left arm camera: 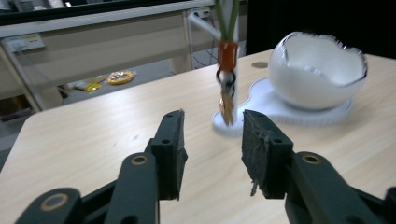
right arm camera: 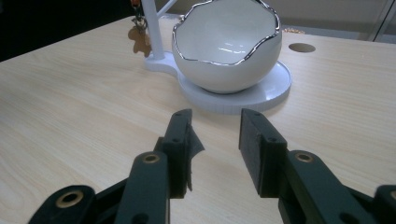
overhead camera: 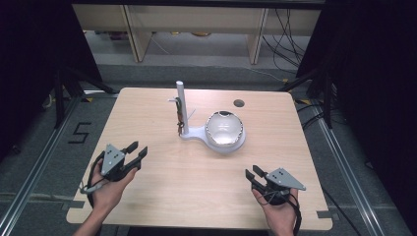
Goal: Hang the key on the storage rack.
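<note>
Now the left tool is seen at the near left of the desk, held in a hand, its jaws parted with nothing between them; in the left gripper view the bare wood is visible through the gap. Over at the near right, the right tool is likewise released, jaws apart and empty, and it is aimed toward the middle of the desk. Farther out, well apart from both tools, a white stand is set near the desk's centre. A white egg-shaped bowl with a jagged silver rim is carried on the stand's round base. Just beside the bowl, an upright white post is seen, and a small keyring with an orange tag is hung against it.
</note>
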A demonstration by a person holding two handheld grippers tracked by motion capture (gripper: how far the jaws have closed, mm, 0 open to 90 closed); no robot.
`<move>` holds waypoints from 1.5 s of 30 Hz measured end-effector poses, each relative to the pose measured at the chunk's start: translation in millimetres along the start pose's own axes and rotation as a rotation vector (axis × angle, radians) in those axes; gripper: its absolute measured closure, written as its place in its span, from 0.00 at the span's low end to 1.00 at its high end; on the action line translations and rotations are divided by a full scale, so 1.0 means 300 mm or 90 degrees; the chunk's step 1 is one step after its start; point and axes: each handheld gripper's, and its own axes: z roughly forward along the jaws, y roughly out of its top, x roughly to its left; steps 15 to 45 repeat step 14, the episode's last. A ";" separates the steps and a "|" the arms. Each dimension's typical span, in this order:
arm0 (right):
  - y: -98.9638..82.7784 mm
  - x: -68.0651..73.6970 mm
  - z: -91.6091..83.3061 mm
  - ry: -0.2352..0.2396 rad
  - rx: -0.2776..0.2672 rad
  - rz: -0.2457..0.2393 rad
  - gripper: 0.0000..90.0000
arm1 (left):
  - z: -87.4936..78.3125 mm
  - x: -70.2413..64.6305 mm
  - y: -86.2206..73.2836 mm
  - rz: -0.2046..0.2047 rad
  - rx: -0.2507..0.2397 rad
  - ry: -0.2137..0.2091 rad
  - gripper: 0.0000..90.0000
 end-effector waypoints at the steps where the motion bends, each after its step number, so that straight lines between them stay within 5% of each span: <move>1: 0.000 -0.012 0.001 -0.008 0.001 -0.032 0.72 | -0.010 0.004 -0.029 0.000 0.003 0.006 0.63; 5: -0.008 -0.018 0.001 -0.007 0.011 -0.026 0.72 | -0.034 0.023 -0.132 -0.022 0.023 0.023 0.62; 10: -0.020 -0.024 0.004 -0.002 0.020 -0.020 0.72 | -0.049 0.039 -0.184 -0.035 0.020 0.037 0.58; 45: -0.033 -0.032 0.008 -0.005 0.016 -0.012 0.72 | -0.055 0.044 -0.191 -0.048 0.012 0.043 0.57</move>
